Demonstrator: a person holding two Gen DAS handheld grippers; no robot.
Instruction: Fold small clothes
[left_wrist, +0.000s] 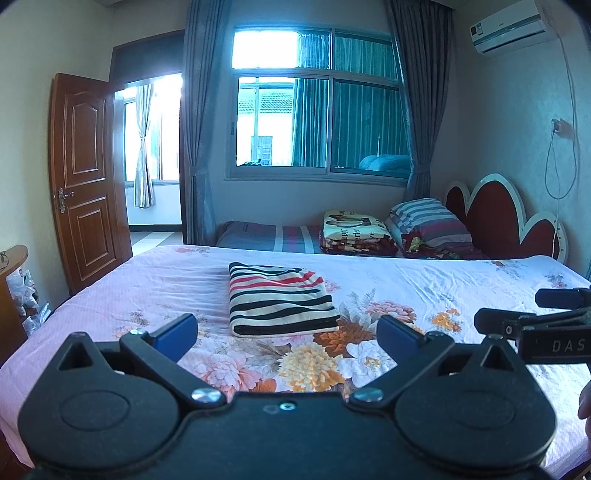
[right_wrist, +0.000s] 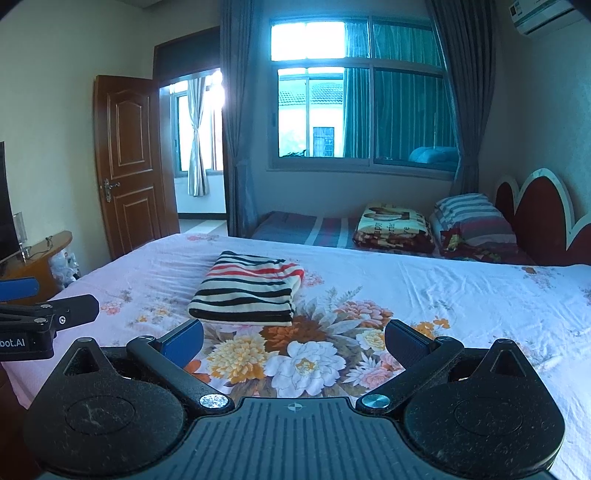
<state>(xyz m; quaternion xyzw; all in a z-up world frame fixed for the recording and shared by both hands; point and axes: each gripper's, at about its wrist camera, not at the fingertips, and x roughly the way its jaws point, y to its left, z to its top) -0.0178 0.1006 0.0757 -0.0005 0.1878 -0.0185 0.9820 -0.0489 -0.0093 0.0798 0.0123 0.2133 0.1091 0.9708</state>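
A bedroom, seen from the near edge of a bed covered in a pink floral sheet. A striped garment, folded into a neat rectangle with black, red and cream bands, lies flat on the sheet a little left of the middle of the bed.

Two handheld tools hover side by side above the near edge, both pointing at the far wall. The left tool has its blue-padded fingers spread wide and holds nothing. The right tool is spread just as wide, also holding nothing. Both are near the garment but apart from it, with bare sheet between.

At the far right of the bed, folded blankets and a striped pillow rest against a red scalloped headboard. A curtained window fills the far wall. A wooden door stands open at the far left.
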